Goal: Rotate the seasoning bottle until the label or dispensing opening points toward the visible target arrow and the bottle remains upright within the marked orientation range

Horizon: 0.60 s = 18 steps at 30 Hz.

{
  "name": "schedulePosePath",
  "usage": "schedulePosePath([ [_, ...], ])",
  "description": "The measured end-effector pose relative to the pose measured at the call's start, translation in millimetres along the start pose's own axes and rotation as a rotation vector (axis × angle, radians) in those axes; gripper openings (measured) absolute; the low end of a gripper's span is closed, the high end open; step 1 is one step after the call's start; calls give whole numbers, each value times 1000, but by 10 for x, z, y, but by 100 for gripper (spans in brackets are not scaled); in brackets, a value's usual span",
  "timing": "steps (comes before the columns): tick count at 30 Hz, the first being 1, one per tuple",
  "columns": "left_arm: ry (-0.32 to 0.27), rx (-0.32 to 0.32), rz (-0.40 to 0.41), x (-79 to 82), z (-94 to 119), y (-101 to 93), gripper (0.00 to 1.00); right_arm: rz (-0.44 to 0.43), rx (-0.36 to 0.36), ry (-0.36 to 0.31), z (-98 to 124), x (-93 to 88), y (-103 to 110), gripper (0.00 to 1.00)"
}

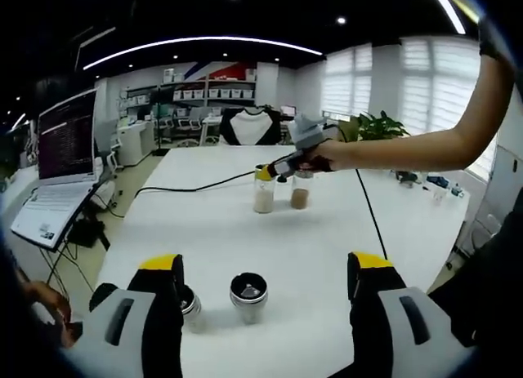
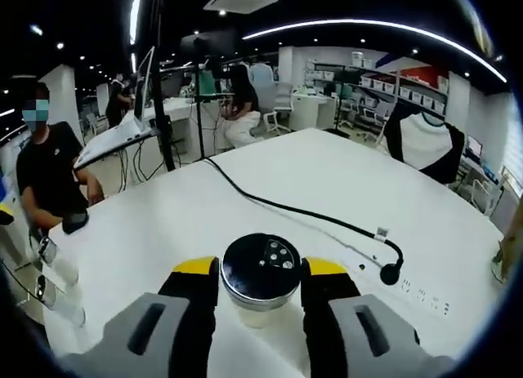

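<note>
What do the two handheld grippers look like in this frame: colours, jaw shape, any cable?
The left gripper has two blocky black jaws with yellow tips on light grey bodies with dark oval slots. The right gripper has the same look; seen from the left gripper view, it has a grey box on top and trails a black cable across the table.

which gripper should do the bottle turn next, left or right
Right. The right gripper already has its jaws on either side of a seasoning bottle, ready to twist. The left gripper is open, with two other bottles between its jaws, ungripped.
</note>
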<state>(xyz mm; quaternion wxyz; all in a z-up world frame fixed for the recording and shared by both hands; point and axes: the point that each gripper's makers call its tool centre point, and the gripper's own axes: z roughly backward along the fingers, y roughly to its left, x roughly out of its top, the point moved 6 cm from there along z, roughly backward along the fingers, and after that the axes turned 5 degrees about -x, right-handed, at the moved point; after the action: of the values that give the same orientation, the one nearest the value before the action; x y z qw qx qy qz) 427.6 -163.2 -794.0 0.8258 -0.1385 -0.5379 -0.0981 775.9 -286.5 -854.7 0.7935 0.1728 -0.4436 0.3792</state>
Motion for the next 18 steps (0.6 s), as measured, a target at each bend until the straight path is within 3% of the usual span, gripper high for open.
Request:
schedulePosePath([
  [10,5,-22,0,10,-51,2,87,28,42,17,69,-37,78,36],
  [13,3,-39,-4,12,-65,-8,87,60,67,49,278,-123,247,36],
  [18,-2,-62,-2,-1,-68,-19,86,88,82,66,369,-134,279,36],
])
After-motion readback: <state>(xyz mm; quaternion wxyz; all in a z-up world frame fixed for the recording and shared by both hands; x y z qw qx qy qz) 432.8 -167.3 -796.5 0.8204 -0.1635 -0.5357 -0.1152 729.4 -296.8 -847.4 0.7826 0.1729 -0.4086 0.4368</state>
